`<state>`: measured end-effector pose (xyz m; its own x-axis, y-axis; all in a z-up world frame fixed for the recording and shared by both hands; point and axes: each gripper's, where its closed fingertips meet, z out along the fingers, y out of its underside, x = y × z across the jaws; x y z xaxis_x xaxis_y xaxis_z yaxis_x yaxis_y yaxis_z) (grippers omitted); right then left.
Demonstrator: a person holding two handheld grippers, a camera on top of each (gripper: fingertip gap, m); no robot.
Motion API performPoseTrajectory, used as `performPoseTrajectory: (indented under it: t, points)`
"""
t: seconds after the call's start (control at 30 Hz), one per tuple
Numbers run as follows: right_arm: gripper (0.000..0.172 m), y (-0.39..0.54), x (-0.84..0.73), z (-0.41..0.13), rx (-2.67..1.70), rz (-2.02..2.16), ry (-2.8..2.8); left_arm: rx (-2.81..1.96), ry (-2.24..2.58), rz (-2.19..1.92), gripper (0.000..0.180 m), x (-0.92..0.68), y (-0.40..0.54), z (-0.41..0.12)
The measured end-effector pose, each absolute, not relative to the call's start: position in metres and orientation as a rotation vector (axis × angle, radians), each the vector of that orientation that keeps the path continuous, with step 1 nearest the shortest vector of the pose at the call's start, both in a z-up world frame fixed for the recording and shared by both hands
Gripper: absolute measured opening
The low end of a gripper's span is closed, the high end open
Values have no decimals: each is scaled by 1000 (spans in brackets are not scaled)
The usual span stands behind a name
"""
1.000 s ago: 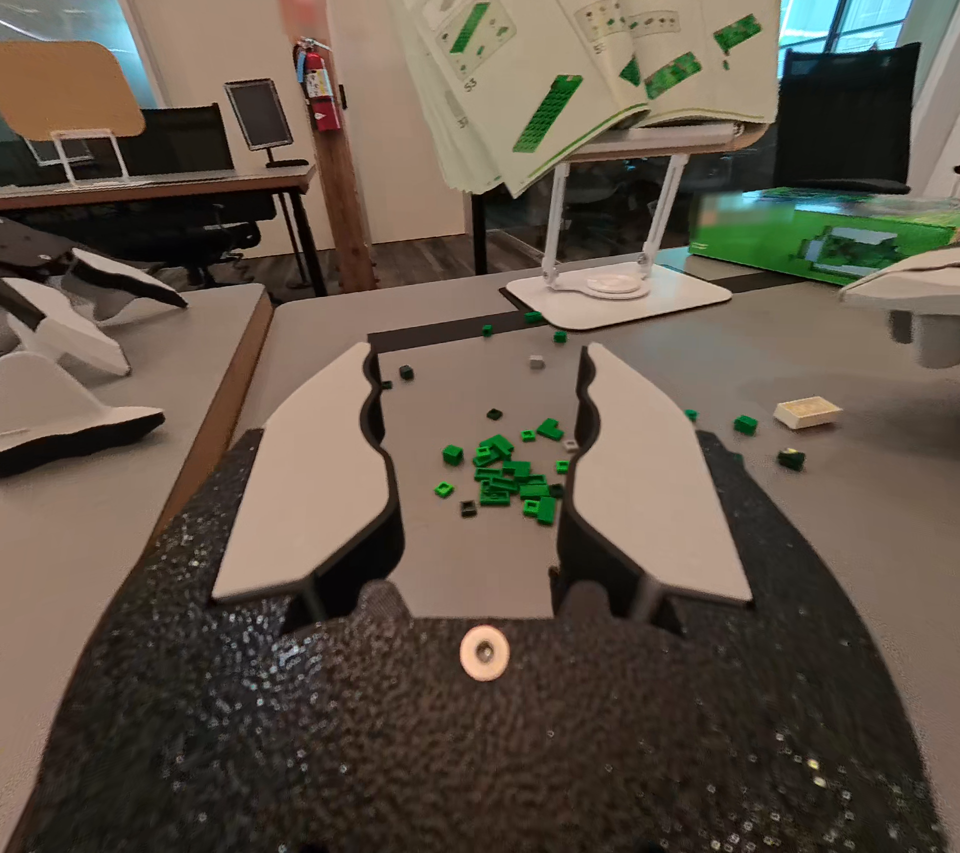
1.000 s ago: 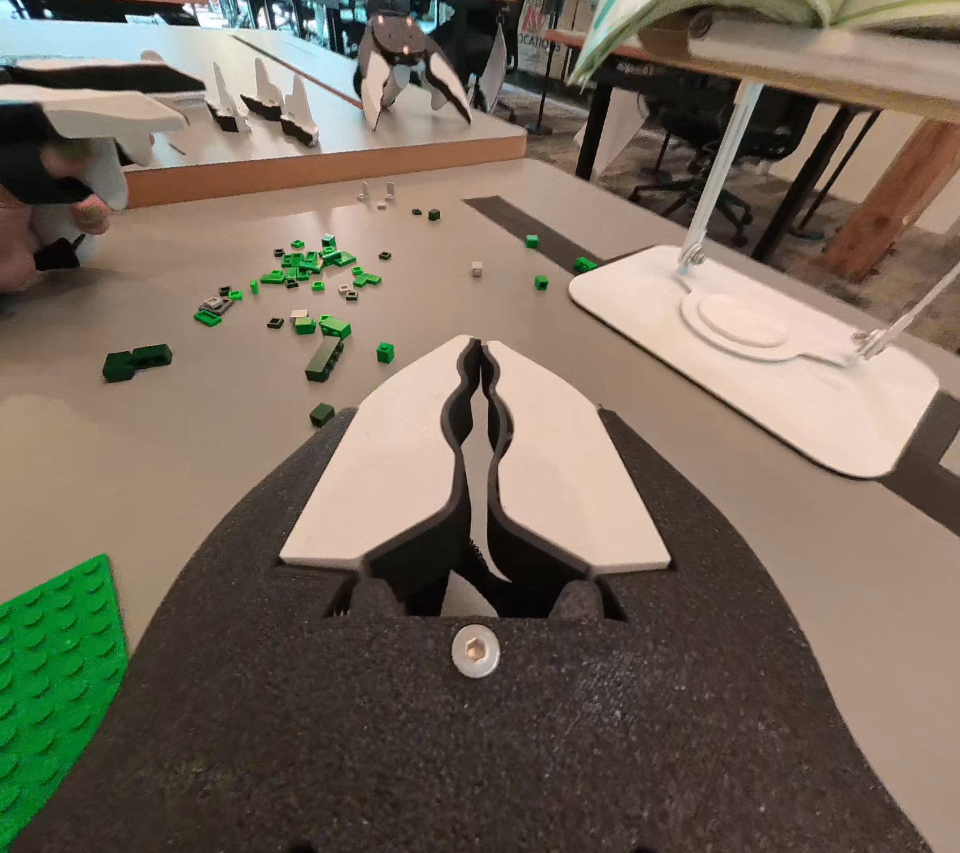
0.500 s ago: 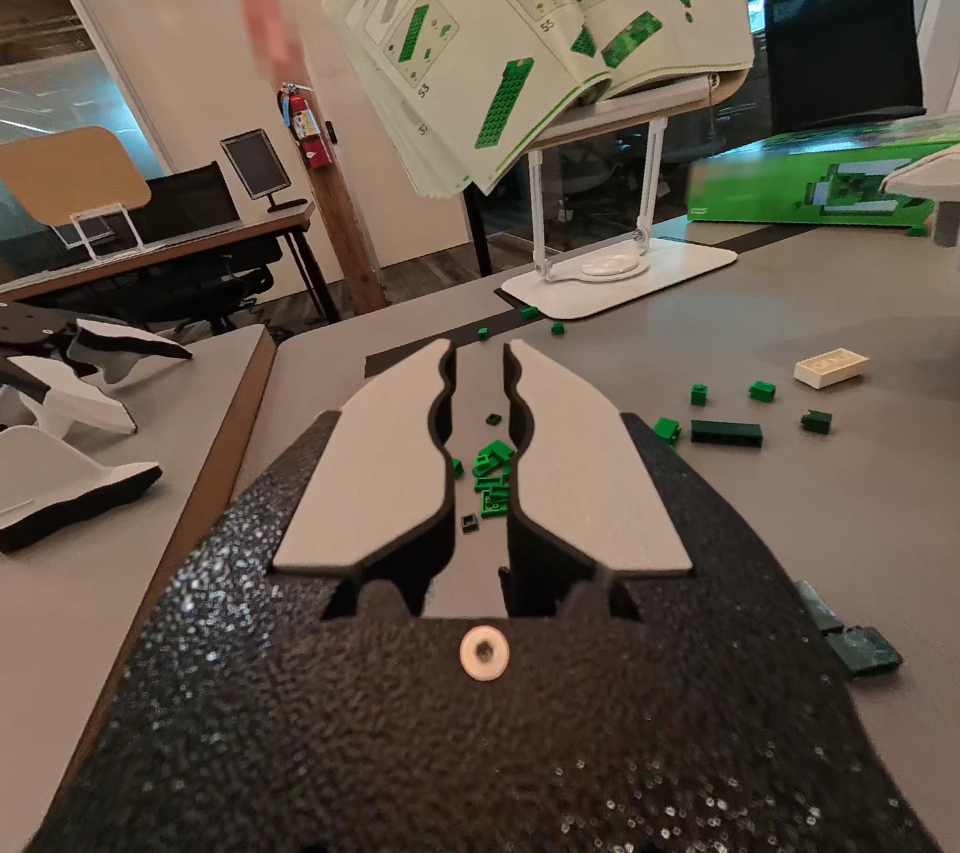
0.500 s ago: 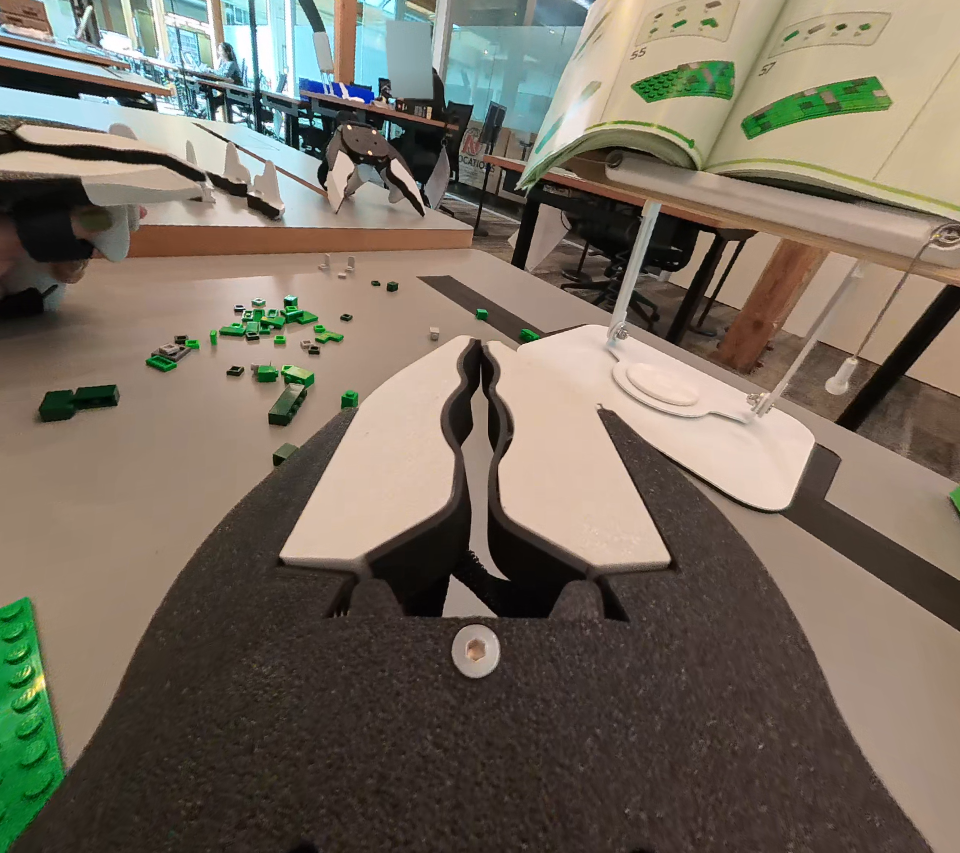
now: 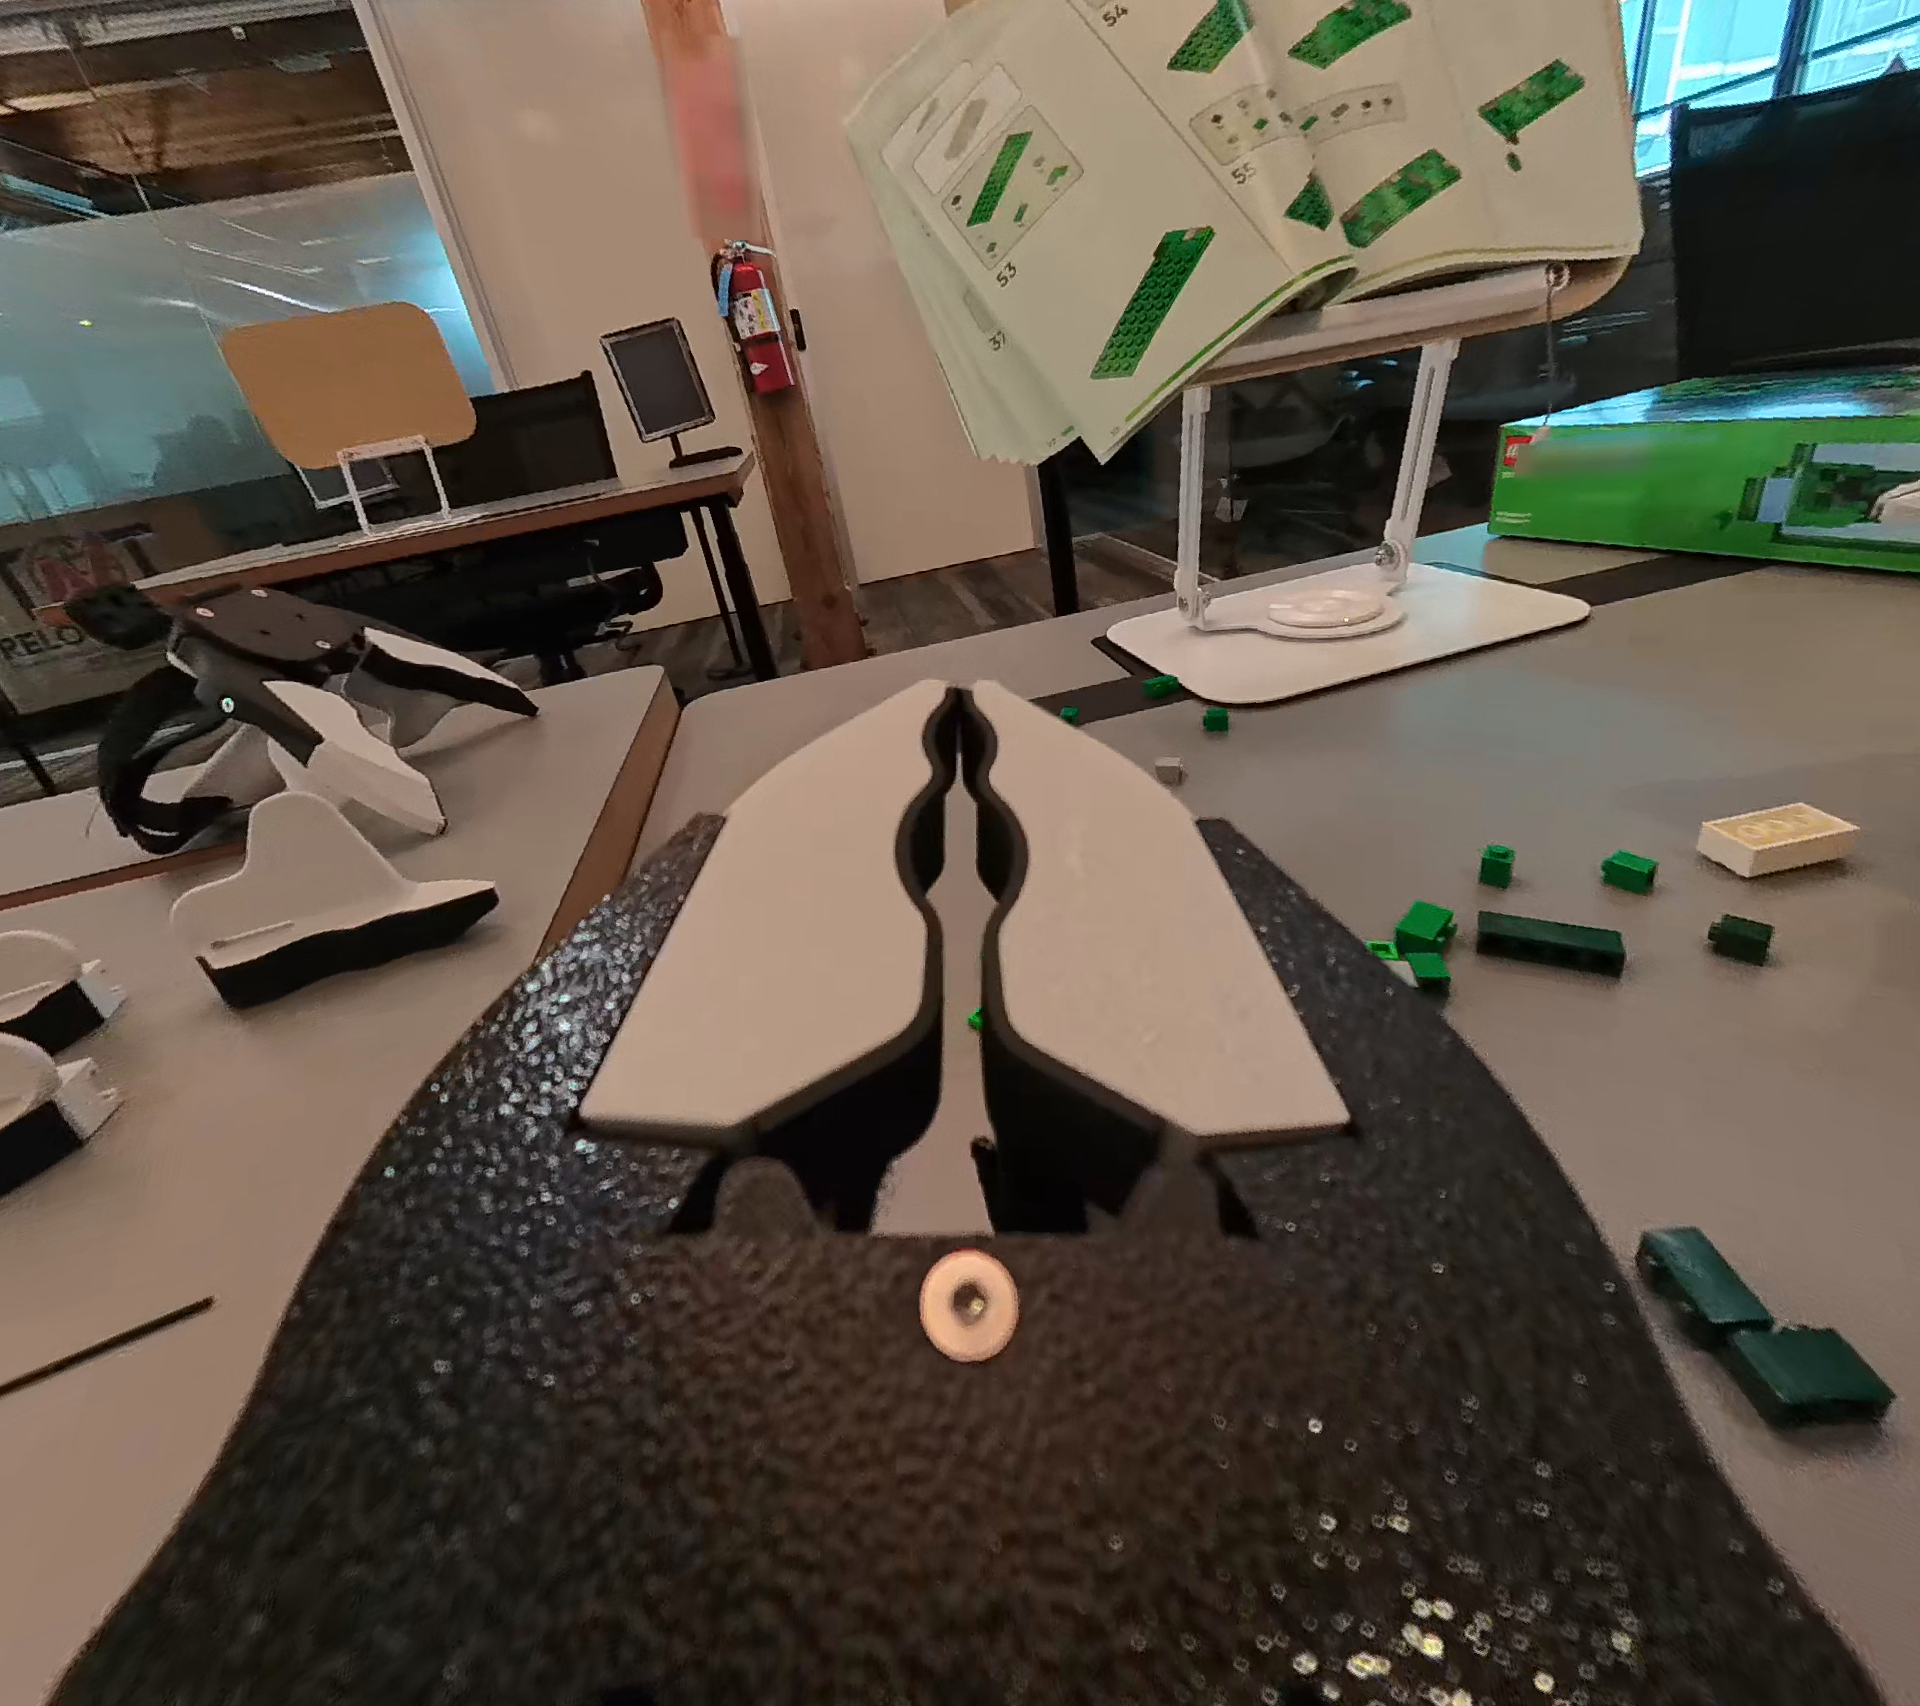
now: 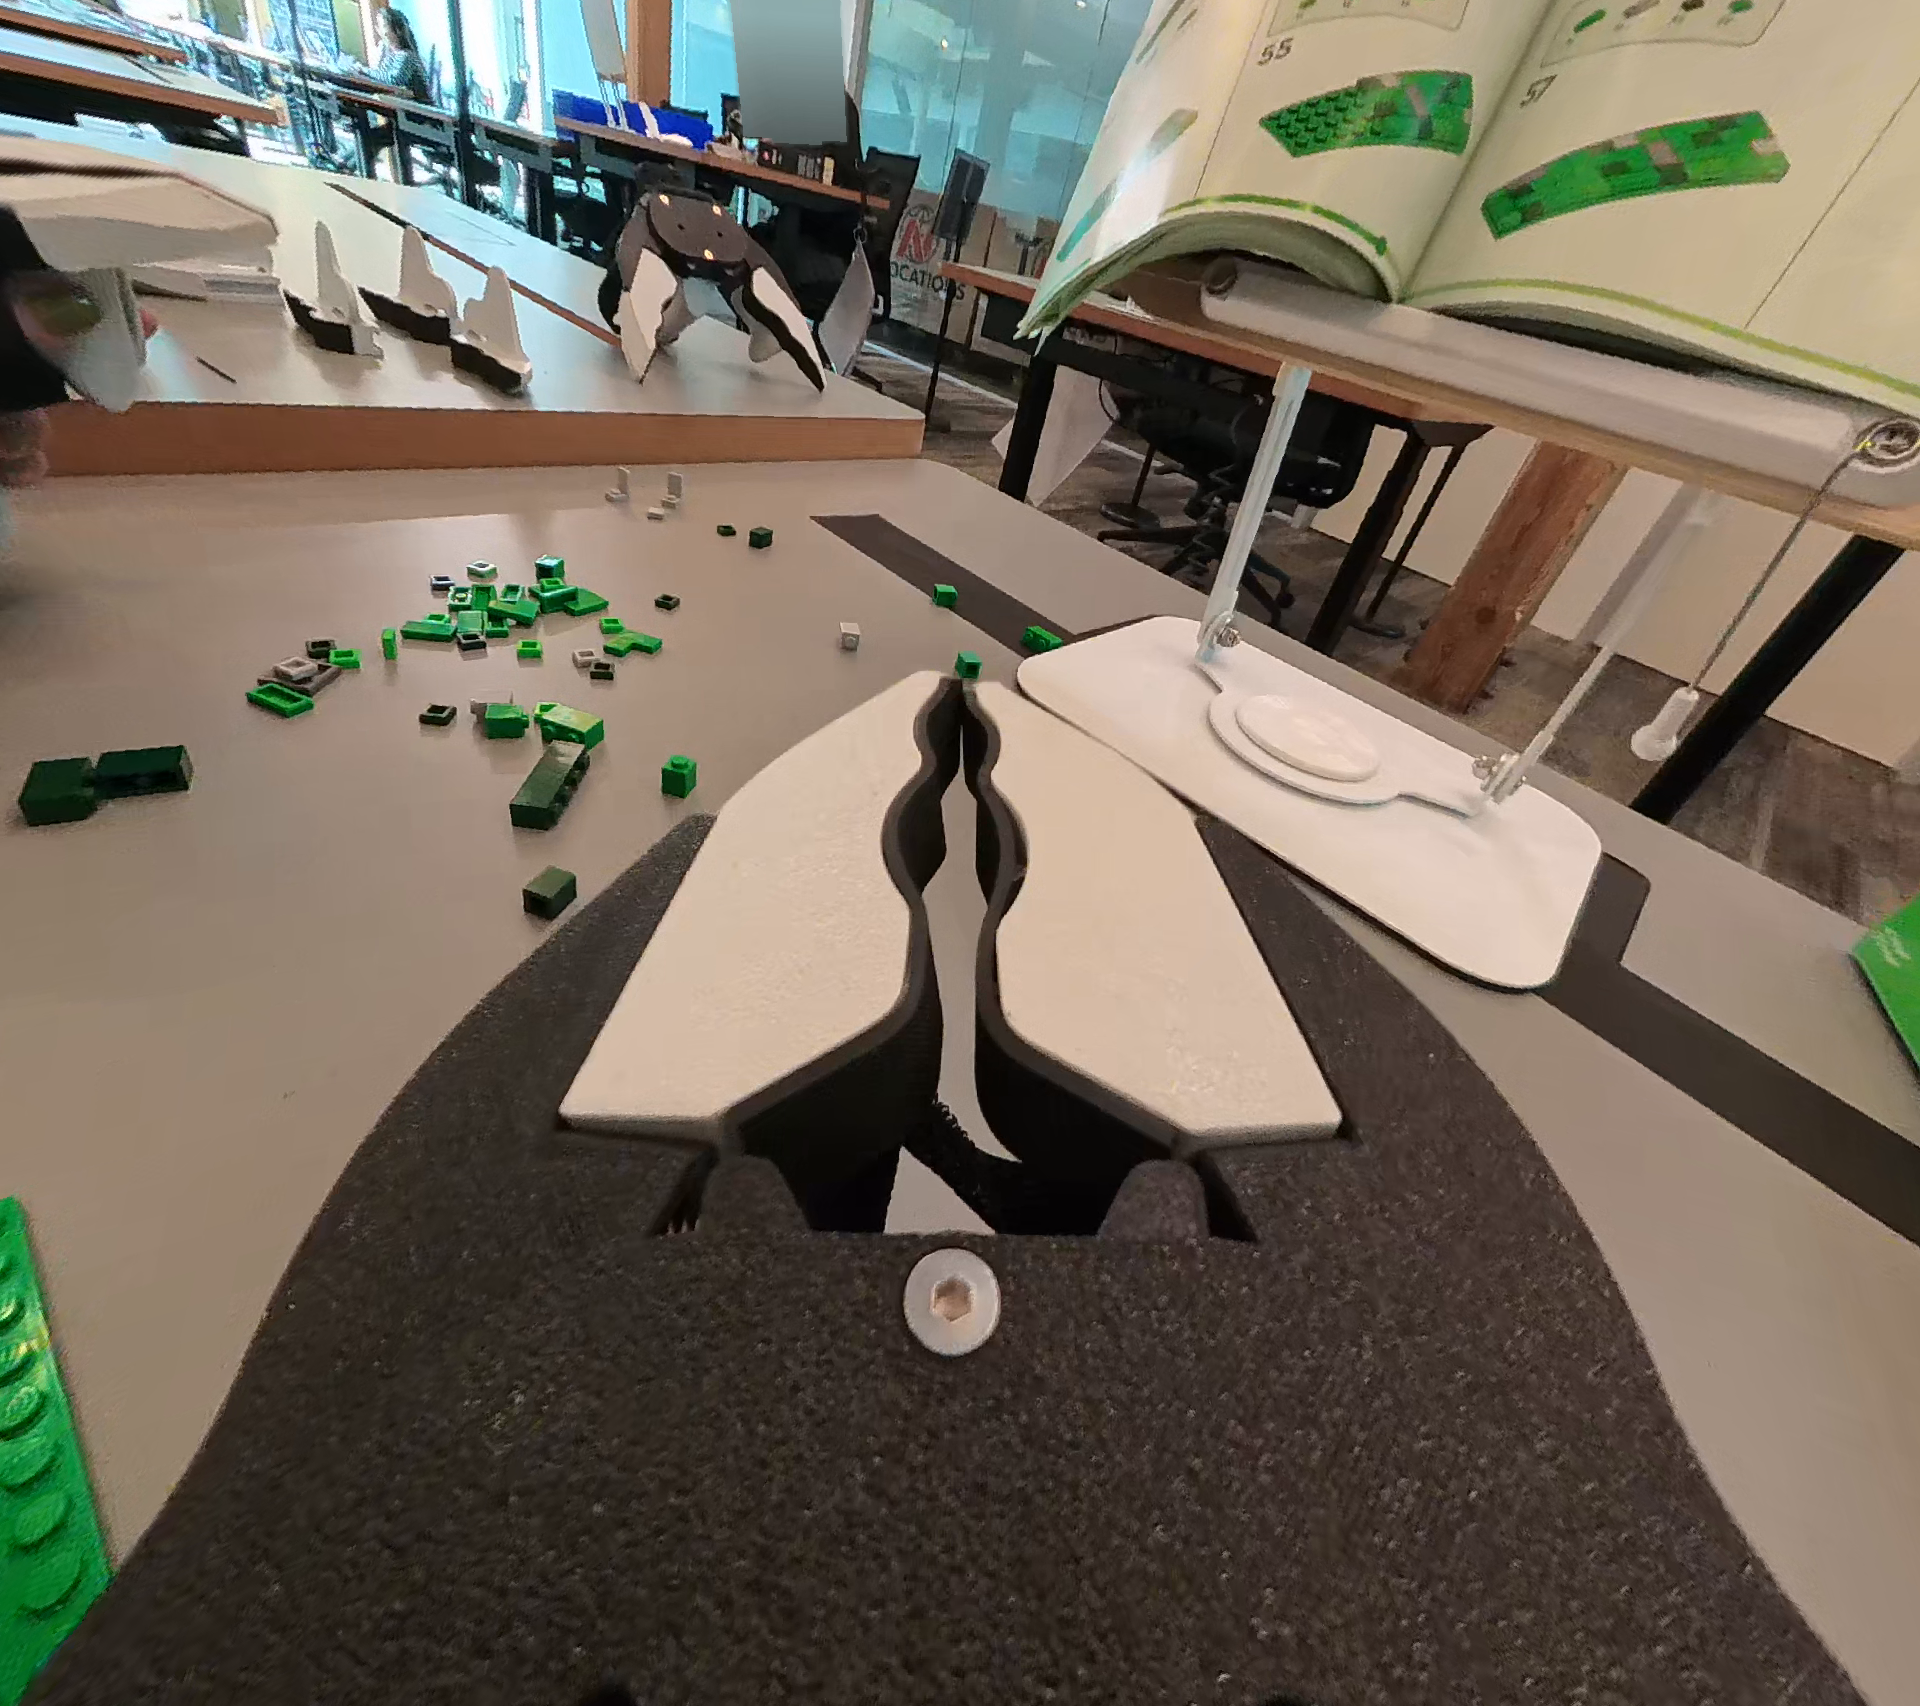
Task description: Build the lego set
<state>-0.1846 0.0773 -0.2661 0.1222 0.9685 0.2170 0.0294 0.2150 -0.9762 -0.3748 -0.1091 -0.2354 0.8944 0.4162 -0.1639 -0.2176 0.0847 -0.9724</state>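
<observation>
Presently, in the left wrist view, the left gripper is clenched: its white fingertips meet with nothing between them, above the grey table. A speck of green shows through the slot lower down between the fingers, lying on the table below, not gripped. To its right lie scattered bricks: a dark green long brick, small bright green bricks, a cream brick and, nearer the camera, a dark green flat piece. Beyond the tips stands a white book stand carrying an open instruction booklet; a green box sits at far right. On the adjoining table to the left rest spare gripper parts.

Next, in the right wrist view, the right gripper is likewise clenched on nothing, tips together. A small green brick sits on the table just past the tips, apart from them. The stand's white base lies just to the right. A cluster of green pieces lies to the left, well apart, with a dark green brick nearer. A bright green baseplate shows at the lower left edge. The left gripper shows at the far left edge, blurred.
</observation>
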Motion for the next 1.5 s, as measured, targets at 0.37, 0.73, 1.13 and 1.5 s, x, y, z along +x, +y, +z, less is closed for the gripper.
performPoseTrajectory:
  t: [0.37,0.73,1.13,1.5]
  points:
    - [6,43,-204,-291,-1231,1002,-1567,-1427,-292,495,0,-405,-126,-241]
    - [17,8,-258,-321,-1051,829,-2305,-1488,-213,419,0,-395,-109,-250]
    - [21,-71,-304,-346,-654,571,-2726,-1467,-221,424,0,-397,-111,-246]
    - [11,-51,-339,-345,-799,570,-2712,-1472,-235,394,0,-398,-111,-249]
